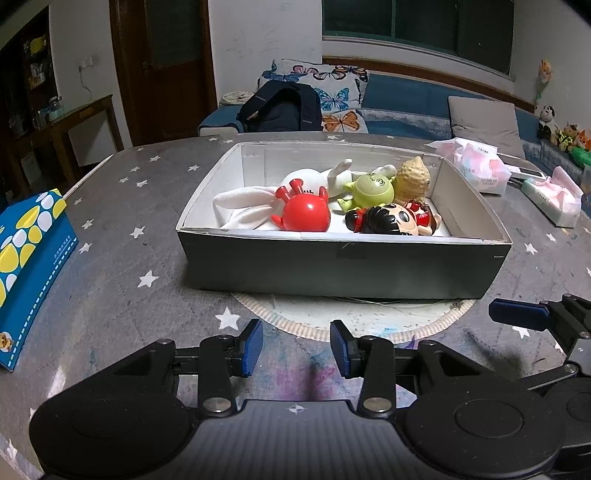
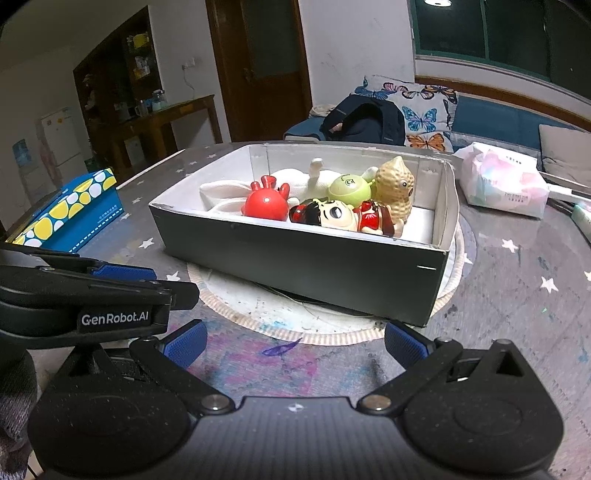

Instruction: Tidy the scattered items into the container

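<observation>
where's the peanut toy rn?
Inside the box, at its far right end, next to the green toy: peanut toy, both views.

Dim indoor night light, cool in tone, strong fisheye bend in both views.

Lit from above: ceiling lamp [image 2: 439, 2] glimpsed at the top edge of the right wrist view, window panes [image 1: 417, 18] dark. Soft shadows under the box [image 1: 343, 266] and below the left gripper [image 1: 296, 347] on the tablecloth [image 1: 147, 229]; small highlights on the red toy [image 1: 301, 216]. Faint sheen on the table's far edge. Black vignette in the corners, straight lines curved toward the rims. Centre fairly sharp; right edge of the right wrist view smeared, background grainy and soft.
</observation>
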